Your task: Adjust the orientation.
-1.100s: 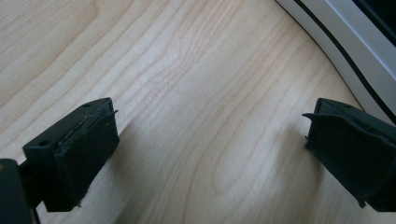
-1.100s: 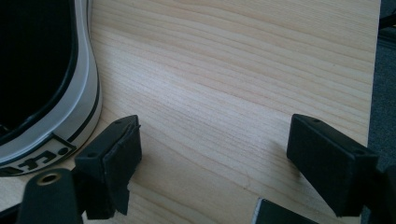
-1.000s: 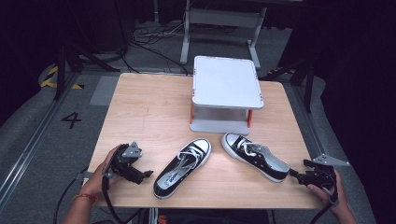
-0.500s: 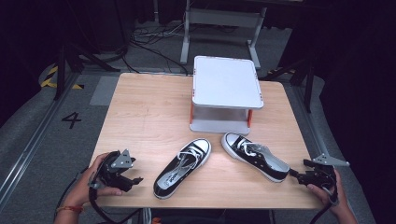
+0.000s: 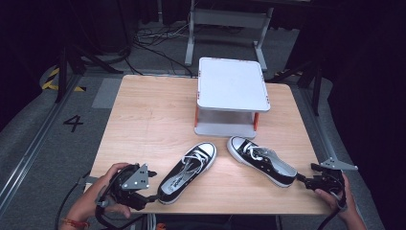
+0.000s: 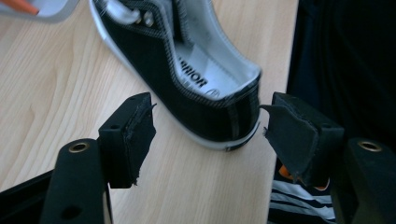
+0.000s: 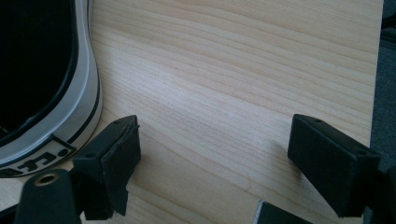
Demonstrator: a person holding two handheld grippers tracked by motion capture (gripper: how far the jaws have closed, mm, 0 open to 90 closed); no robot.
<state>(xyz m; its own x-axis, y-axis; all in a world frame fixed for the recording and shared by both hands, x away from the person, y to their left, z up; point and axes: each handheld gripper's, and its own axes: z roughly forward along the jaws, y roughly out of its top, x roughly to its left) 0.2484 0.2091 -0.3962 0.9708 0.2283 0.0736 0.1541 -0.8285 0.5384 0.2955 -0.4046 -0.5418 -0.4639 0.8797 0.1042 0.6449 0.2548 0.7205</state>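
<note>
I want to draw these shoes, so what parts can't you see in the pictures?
- Left shoe: its toe is cut off by the top edge of the left gripper view.
- Right shoe: just its heel shows in the right gripper view; the left edge cuts off the rest.
- Writing inside the left shoe: too small in the high view, partly hidden in the left gripper view.
- Space under the white stand: hidden by its top.

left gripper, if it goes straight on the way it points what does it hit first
Most likely the heel of the left shoe, which sits just ahead between the left gripper's fingers; they have just been closing but look apart from it.
</note>
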